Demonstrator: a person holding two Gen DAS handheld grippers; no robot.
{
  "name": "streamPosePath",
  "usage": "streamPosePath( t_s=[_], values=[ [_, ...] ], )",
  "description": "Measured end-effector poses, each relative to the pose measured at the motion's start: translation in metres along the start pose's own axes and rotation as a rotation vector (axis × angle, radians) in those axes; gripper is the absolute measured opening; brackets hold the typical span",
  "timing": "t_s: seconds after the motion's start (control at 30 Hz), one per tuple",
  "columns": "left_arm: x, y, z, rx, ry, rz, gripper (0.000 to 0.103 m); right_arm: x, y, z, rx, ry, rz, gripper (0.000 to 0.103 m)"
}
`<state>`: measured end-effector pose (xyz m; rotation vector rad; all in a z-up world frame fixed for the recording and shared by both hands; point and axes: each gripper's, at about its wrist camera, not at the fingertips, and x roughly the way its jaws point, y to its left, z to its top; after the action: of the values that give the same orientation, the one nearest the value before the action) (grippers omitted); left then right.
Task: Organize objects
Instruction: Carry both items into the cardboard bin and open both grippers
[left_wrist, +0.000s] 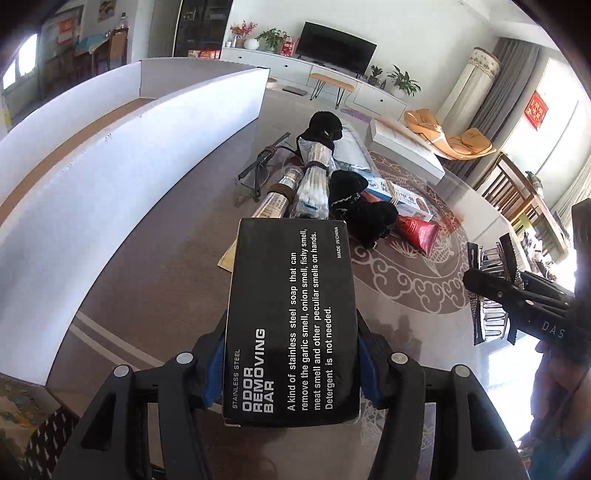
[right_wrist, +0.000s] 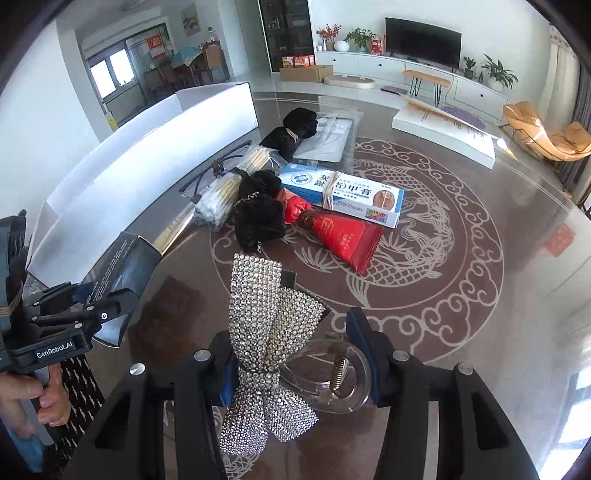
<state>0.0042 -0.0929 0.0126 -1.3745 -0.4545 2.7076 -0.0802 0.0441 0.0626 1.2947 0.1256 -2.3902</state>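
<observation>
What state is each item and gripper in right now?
Left gripper: shut on black box, lifted.
Right gripper: shut on rhinestone bow clip.
White storage box: open.
Red sachet: lying flat.
Cotton swabs: bundled.

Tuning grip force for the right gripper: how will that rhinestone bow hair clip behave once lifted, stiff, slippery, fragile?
The rhinestone bow hair clip looks partly floppy: its studded loops drape past the right gripper, so they may sway. The clear plastic claw with a metal spring seems rigid but smooth, probably slippery and crackable under hard squeeze. Likely light.
</observation>
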Motion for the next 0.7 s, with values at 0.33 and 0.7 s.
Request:
streamPosePath(
  t_s=[0.33, 0.7],
  values=[
    [-0.109, 0.146, 0.094, -0.167, -0.185, 0.229, 0.058, -0.021, 0.184, 0.130, -0.188, -0.167, 0.314, 0.052],
    [-0.060, 0.242, 0.093, -0.269, 0.015, 0.386, 0.059, 0.099, 0.321, 0.173, -0.259, 0.014, 0.353, 0.069]
  ],
)
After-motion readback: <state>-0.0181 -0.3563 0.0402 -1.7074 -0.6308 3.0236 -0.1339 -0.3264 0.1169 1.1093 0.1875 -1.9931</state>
